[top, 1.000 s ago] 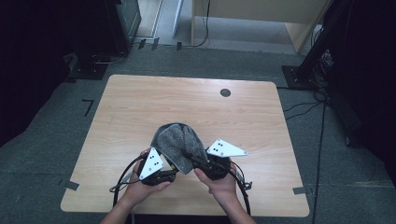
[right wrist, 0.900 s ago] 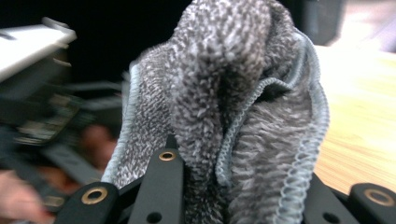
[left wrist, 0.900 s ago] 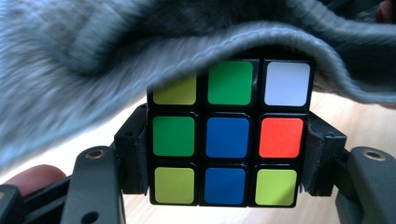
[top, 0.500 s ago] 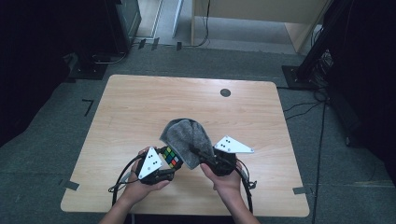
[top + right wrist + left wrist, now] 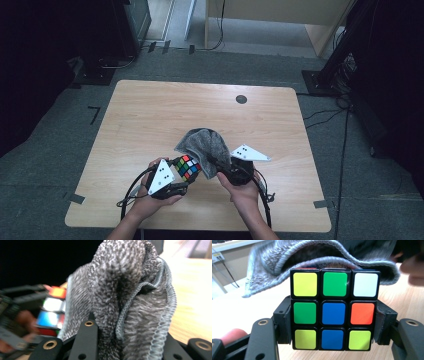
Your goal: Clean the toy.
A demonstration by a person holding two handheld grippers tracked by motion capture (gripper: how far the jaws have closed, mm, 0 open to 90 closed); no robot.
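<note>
Since a second ago the puzzle cube (image 5: 187,167) has come out from under the grey knitted cloth (image 5: 206,148): then the cloth draped over both grippers and covered it, half a second ago a corner of colour peeked out, and now the cube sits clear at the cloth's lower left edge in the high view. Both hands have drifted slightly apart, the cloth moving right with the right gripper (image 5: 220,165).

Along the left gripper (image 5: 333,340) view, the cube (image 5: 333,310) fills the centre of the frame, clamped between the two black jaws by its lower two rows, one jaw on each side. Its facing side reads yellow, green, white on top, green, blue, orange in the middle, yellow-green, blue, yellow-green below. The cloth (image 5: 312,255) arches just behind it across the upper frame.

In the right gripper (image 5: 125,340) view, the cloth (image 5: 130,297) rises from between the jaws, which are pinched on a thick bunched fold (its stitched hem runs down the right of the frame). How deep the jaw tips reach is hidden by the fabric. At the left of that frame the cube (image 5: 53,310) is blurred, with the left hand beyond it too smeared to read.

The wooden table (image 5: 150,115) lies below, and both forearms are cut off by the lower edge of the high view.
</note>
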